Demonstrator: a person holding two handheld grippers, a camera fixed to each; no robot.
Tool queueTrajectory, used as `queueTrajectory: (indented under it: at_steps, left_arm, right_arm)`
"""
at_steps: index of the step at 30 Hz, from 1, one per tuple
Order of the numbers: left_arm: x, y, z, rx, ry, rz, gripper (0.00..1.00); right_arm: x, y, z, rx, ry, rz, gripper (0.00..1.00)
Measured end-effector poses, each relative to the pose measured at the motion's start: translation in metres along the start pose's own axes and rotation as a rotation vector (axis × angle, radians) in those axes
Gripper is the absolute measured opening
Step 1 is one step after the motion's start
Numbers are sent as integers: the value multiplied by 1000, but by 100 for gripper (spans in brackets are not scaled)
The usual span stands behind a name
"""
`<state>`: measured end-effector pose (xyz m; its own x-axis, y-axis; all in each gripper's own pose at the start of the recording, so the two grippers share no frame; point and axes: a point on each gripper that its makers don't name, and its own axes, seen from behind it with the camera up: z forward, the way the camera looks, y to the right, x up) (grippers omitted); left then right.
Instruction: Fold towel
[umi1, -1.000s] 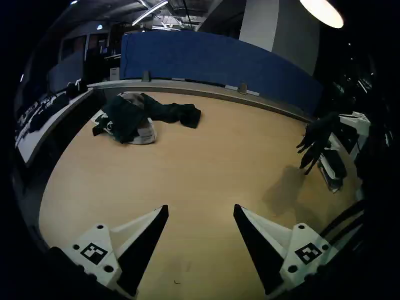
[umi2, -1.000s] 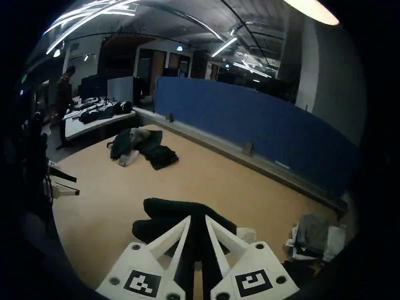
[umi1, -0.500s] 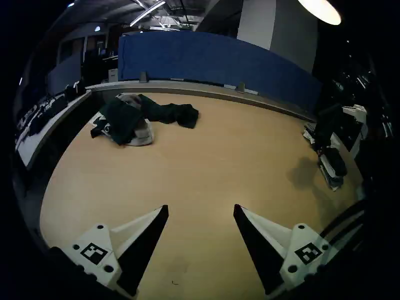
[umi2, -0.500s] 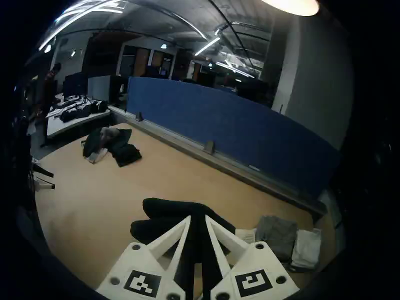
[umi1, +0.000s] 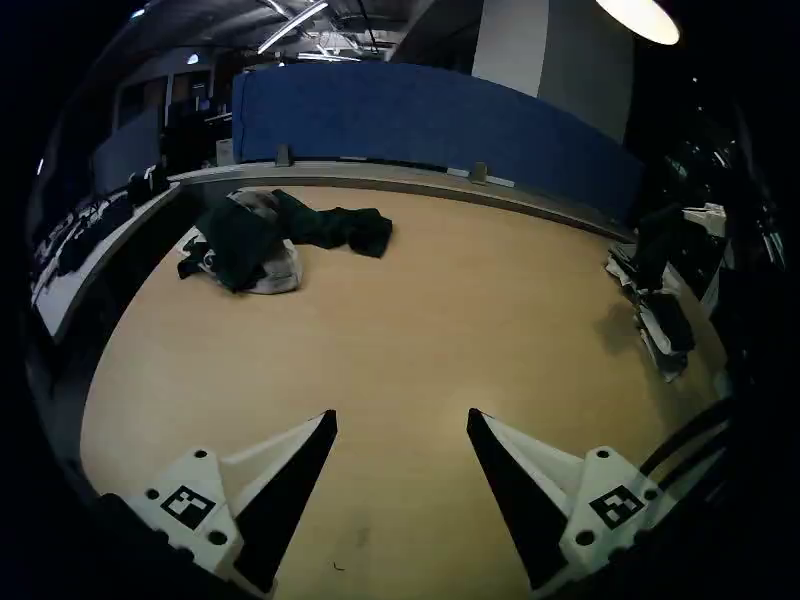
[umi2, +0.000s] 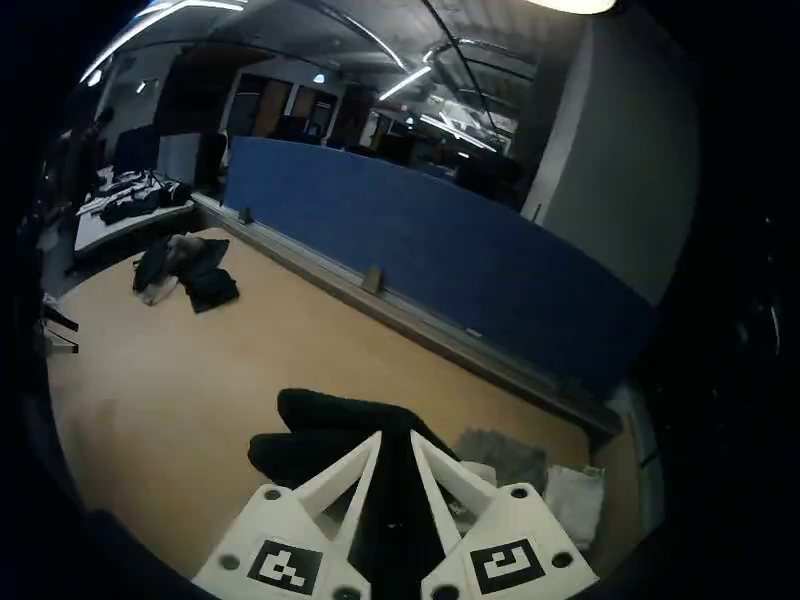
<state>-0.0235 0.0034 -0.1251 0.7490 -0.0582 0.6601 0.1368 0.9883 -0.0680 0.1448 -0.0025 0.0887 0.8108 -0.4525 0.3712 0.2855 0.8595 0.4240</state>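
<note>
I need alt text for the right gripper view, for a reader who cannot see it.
The right gripper is shut on a dark towel over a wooden table. Folded grey and white towels lie at the right, a heap of dark cloths far left, a blue partition behind.

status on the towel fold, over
Left gripper open, empty. Right gripper shut on dark towel, near folded stack. Unfolded pile far across table.
</note>
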Motion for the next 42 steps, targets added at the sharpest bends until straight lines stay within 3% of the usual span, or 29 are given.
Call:
queueTrajectory:
  at_steps: [11, 20, 26, 36, 42]
  left_arm:
    - [0, 8, 0, 7, -2, 11, 97]
    - [1, 18, -1, 6, -2, 19, 97]
    - [2, 23, 0, 0, -4, 27, 97]
    - [4, 34, 3, -15, -9, 46, 97]
    - [4, 42, 5, -29, -13, 59, 97]
  right_arm:
    - [-14, 39, 12, -32, -17, 1, 5]
    - [-35, 40, 11, -26, -47, -1, 5]
    - [-69, 37, -12, -40, -82, 30, 5]
    - [-152, 38, -66, -102, -158, 180, 5]
    - [-209, 35, -87, -138, -219, 272, 5]
